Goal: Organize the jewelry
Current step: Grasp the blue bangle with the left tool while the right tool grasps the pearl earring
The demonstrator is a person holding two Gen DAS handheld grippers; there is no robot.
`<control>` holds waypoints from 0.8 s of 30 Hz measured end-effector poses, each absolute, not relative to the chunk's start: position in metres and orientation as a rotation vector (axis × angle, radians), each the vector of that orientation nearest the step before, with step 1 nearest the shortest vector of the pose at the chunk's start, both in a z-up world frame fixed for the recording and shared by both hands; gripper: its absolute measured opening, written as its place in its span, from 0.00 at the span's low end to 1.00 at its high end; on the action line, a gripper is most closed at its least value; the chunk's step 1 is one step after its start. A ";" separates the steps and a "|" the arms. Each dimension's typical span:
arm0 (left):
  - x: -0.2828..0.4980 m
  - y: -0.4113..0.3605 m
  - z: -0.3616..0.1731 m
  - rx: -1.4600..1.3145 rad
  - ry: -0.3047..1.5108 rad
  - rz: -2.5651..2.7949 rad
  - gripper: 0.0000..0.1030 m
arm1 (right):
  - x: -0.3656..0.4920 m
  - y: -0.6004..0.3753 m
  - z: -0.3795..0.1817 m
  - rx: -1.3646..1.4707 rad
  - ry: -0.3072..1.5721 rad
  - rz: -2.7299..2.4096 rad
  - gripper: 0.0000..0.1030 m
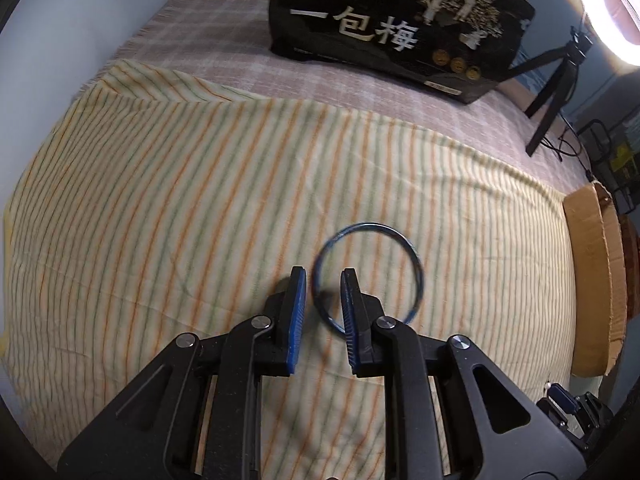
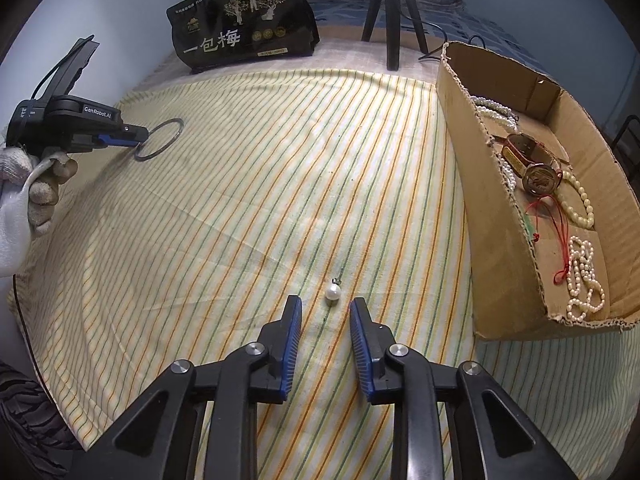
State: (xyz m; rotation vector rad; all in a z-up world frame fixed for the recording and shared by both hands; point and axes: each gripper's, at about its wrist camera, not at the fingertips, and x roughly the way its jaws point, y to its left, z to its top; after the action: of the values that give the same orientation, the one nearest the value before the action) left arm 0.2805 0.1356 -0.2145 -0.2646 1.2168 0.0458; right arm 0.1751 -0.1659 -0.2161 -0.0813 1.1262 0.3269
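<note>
The glossy black foil pouch (image 1: pixel 400 24) standing at the far edge of the bed, printed with pale gold trees, carries three large white Chinese characters across its front, "一包梅"; these read clearly in both wrist views (image 2: pixel 244 20). Beneath the trees sit three round gold medallions and a small pale label strip, their print too small to read, as is a small gold emblem at the pouch's top. The black plastic body of the left gripper (image 2: pixel 145 136), seen from the right wrist view, bears the white brand lettering "GenRobot.AI"; a smaller white print on its rear end is illegible
</note>
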 end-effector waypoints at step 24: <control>0.289 0.117 -0.227 -0.141 1.198 0.075 0.02 | 0.180 -0.160 -0.220 -0.077 1.117 0.327 0.05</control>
State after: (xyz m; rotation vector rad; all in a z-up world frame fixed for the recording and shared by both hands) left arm 0.2889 0.1174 -0.2272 -0.1407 1.1983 0.0748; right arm 0.1798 -0.1603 -0.2202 -0.0771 1.1174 0.3268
